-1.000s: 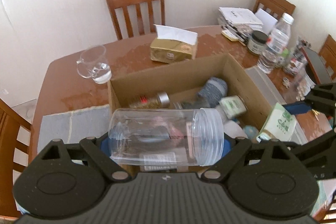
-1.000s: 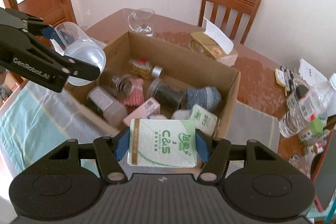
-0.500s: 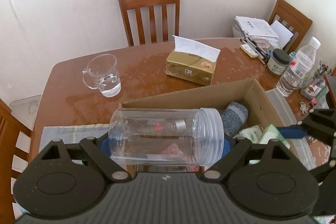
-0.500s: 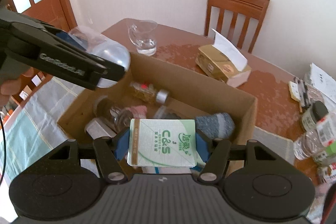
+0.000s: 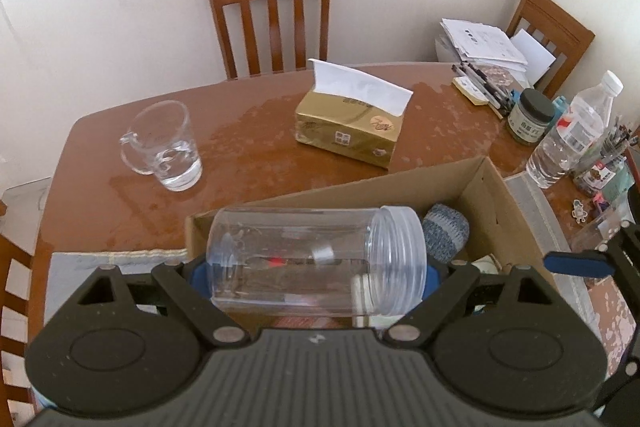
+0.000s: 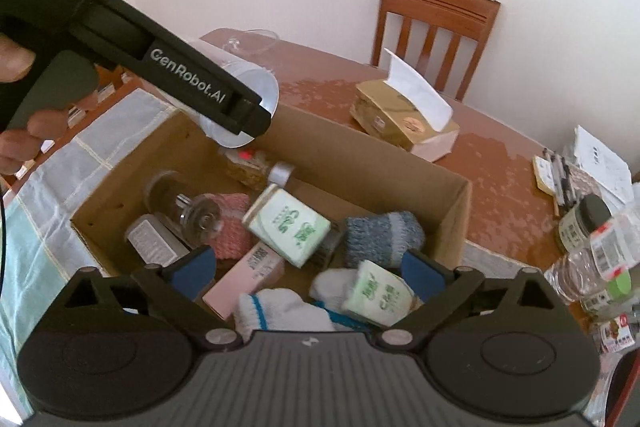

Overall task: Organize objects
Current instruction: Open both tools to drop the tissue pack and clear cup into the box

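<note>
Clear plastic describes the jar (image 5: 316,263) clamped sideways between the jaws of the left gripper (image 5: 316,273), its threaded mouth pointing right, held in the air above the near-left part of the cardboard box (image 5: 486,195). From the right wrist view, a hand (image 6: 16,103) grips the handle of this tool.

The right gripper (image 6: 308,267) is spread wide with nothing between its blue pads (image 6: 192,271); it hangs above the near edge of the box. Inside the box, a green-and-white tissue pack (image 6: 288,225) lies tilted on top of the other contents, next to a blue-grey sock (image 6: 382,235). A second tissue pack (image 6: 378,293) lies nearer, beside a white glove (image 6: 280,307).

Outside the box, the wooden table (image 5: 248,131) carries a glass mug (image 5: 166,147) and a gold tissue box (image 5: 348,131).
</note>
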Available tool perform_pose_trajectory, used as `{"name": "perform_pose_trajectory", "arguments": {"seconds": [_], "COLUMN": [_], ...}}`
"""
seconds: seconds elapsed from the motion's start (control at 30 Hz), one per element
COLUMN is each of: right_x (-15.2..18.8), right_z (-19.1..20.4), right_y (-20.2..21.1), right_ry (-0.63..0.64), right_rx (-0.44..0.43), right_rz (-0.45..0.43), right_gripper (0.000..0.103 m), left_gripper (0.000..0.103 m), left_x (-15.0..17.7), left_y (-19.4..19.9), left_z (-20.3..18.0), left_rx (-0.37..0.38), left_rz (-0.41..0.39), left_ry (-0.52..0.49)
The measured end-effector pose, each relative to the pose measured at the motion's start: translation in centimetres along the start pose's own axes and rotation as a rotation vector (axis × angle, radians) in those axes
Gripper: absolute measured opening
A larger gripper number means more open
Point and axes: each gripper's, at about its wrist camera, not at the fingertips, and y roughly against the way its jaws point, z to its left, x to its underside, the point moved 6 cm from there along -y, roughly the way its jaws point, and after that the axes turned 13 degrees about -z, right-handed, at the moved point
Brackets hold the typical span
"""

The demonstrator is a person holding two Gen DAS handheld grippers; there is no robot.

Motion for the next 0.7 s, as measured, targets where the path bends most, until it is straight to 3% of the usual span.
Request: {"name": "perform_pose_trajectory", "arguments": {"seconds": [0.33, 0.4, 0.7], "right_x": [0.5, 0.6, 0.9], "right_z": [-1.9, -2.2, -3.0], "right_y": [0.2, 0.3, 0.3], "right_ry": [-0.057, -0.048, -0.079], "right_rx": [0.039, 0.054, 0.078], "right_rz": [0.009, 0.004, 0.02], "right_gripper": [0.103, 0.103, 0.103], "left_gripper": [0.091, 0.095, 0.099], "left_x": [-2.0, -2.4, -1.2], "left_y": [-2.6, -2.8, -1.3], "left_z": [-2.8, -3.4, -3.0], "left_rx": [0.042, 0.05, 0.017], "left_rz": [-0.01, -0.021, -0.08], "left_ry": [-0.02, -0.034, -0.037]}}
